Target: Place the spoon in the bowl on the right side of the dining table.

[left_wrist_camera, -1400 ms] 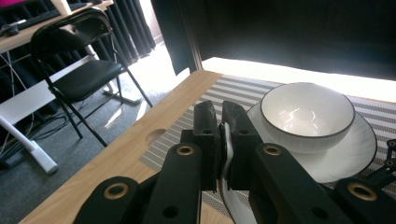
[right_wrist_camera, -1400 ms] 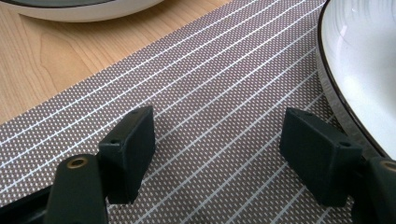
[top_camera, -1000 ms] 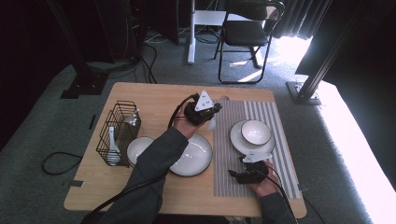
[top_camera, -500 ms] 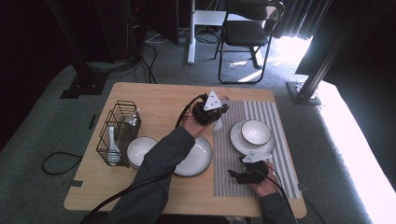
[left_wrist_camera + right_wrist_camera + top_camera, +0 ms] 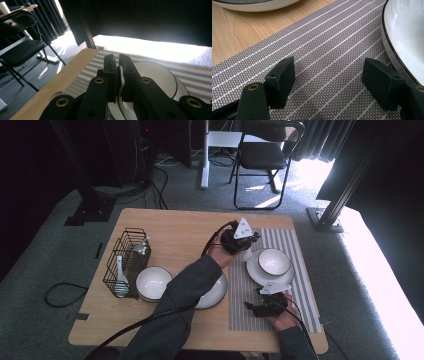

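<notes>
nearest the person, the right claw rests low on the striped placemat, its jaws standing wide apart with nothing but bare mat between them. in the right gripper view the right claw faces the weave of the placemat, with the dark-rimmed edge of a white plate just beside one jaw and not touching it.

to the left of the mat on the wooden bench, the person's left sleeve crosses over a large white plate. just beside that sits an empty white bowl, and next to the bowl stands a black wire basket holding a white spoon and another pale utensil.

farther on, the left claw is raised at the far left edge of the placemat, close to the plate that carries a white bowl. in the left gripper view the left claw is clamped together on the thin white rim of a small white dish, held edge-on between the pads above the mat, with the plate and bowl right behind it.

beyond the bench, a black folding chair stands on the grey carpet.
</notes>
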